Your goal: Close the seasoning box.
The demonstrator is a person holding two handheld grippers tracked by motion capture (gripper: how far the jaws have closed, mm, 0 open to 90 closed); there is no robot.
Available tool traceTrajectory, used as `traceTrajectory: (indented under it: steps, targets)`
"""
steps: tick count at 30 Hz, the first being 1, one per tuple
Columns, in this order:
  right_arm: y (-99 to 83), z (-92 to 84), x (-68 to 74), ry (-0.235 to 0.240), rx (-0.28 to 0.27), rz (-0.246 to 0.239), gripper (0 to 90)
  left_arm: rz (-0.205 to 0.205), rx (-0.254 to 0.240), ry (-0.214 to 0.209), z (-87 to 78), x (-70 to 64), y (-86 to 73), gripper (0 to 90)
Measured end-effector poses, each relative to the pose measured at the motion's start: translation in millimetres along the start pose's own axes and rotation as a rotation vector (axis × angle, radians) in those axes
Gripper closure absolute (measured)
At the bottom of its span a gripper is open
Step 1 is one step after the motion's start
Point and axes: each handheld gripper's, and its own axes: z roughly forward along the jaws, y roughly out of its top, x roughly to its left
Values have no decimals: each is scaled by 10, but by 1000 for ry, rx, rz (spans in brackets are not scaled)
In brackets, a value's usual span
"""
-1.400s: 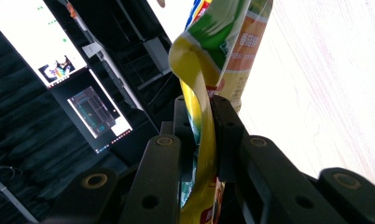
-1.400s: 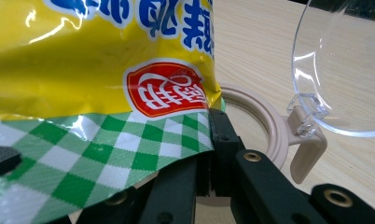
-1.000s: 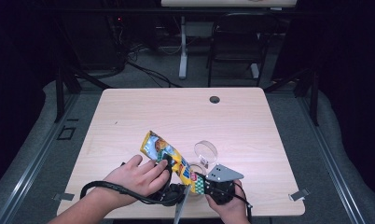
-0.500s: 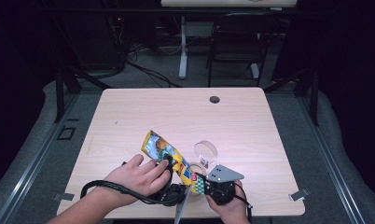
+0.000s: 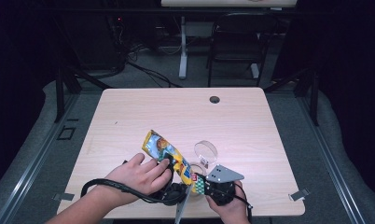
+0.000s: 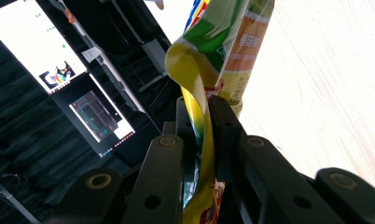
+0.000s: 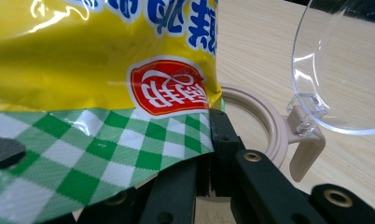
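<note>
A yellow snack bag (image 5: 163, 150) with a green checked end is held up over the front of the table between both grippers. My left gripper (image 5: 169, 164) is shut on the bag's side edge; in the left gripper view (image 6: 199, 108) the yellow film (image 6: 199, 93) is folded between the jaws. My right gripper (image 5: 198, 180) is shut on the bag's lower corner; in the right gripper view (image 7: 206, 136) the checked corner (image 7: 129, 149) is pinched. Just behind the bag stands a beige round container (image 7: 266, 125) with its clear hinged lid (image 7: 349, 70) raised.
The wooden table (image 5: 185, 116) has a cable hole (image 5: 215, 99) near its far edge. A chair (image 5: 234, 37) and a desk leg (image 5: 183, 46) stand beyond the table. Monitors (image 6: 45, 46) show in the left gripper view.
</note>
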Motion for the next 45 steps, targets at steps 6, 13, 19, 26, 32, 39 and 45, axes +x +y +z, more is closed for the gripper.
traceTrajectory:
  steps: [6, 13, 19, 26, 32, 39, 45]
  targets:
    - [5, -10, 7, -6, 3, -10, 889, 7, -1, -5, -4, 11, 2, 842]
    - [1, -20, -2, -9, 2, -8, 888, 17, -1, 2, 2, 27, 17, 842]
    - [0, -21, -1, -7, 1, -6, 889, 34, 2, -1, -2, 52, 28, 841]
    - [0, -29, -2, -7, 0, -4, 888, 40, -1, -3, 2, 68, 28, 841]
    - [0, -35, 2, -7, 2, -6, 889, 42, -4, -4, 6, 77, 24, 841]
    - [0, -43, 4, -17, 0, -11, 888, 52, 1, 0, 6, 91, 45, 841]
    - [1, -43, 2, -16, -1, -11, 889, 58, 5, 2, 1, 101, 57, 841]
